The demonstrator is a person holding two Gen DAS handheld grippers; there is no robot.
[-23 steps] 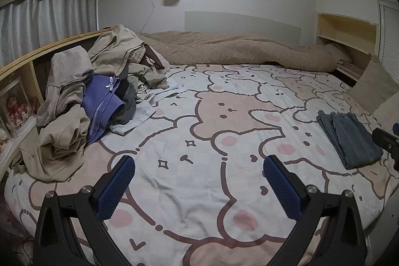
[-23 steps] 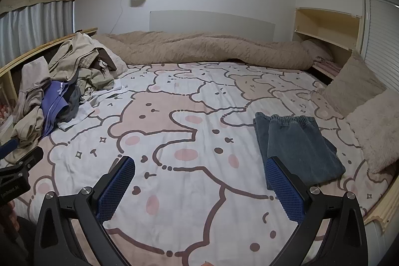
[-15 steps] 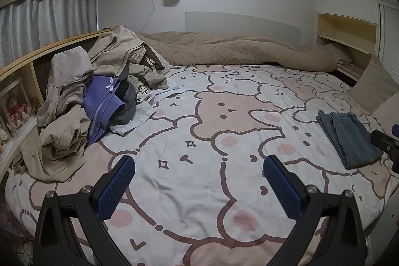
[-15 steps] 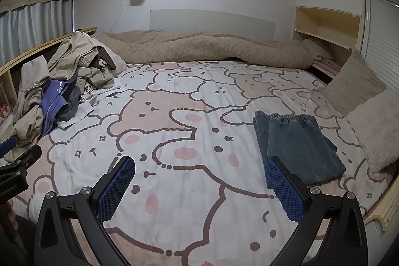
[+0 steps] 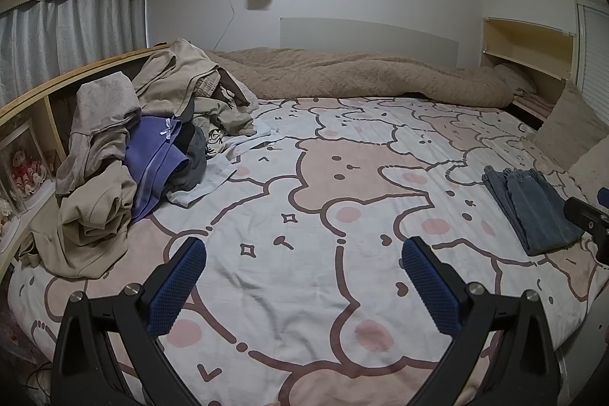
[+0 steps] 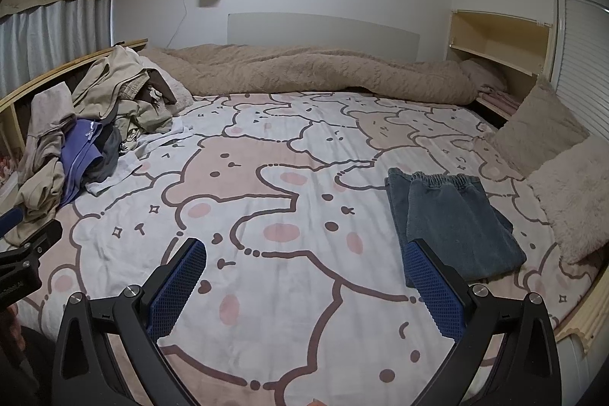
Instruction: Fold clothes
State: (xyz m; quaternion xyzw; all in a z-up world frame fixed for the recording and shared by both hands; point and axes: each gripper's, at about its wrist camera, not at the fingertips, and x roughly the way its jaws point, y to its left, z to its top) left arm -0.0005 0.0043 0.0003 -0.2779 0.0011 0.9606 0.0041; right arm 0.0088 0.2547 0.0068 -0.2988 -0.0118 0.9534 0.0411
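A heap of unfolded clothes (image 5: 114, 155) in beige, purple and grey lies at the left side of the bed; it also shows in the right wrist view (image 6: 76, 147). Folded blue jeans (image 6: 456, 215) lie at the bed's right side, also seen in the left wrist view (image 5: 533, 204). My left gripper (image 5: 304, 253) is open and empty above the bear-print sheet (image 5: 323, 177), right of the heap. My right gripper (image 6: 304, 253) is open and empty above the sheet, its right finger just in front of the jeans.
A beige duvet (image 5: 361, 75) is bunched along the far wall. Pillows (image 6: 552, 158) lie at the right edge. A wooden shelf unit (image 5: 30, 124) runs along the left. Another shelf (image 6: 498, 44) stands at the back right.
Both grippers have drifted slightly; the view shifts a little. Both stay open and empty. The clothes have not moved.
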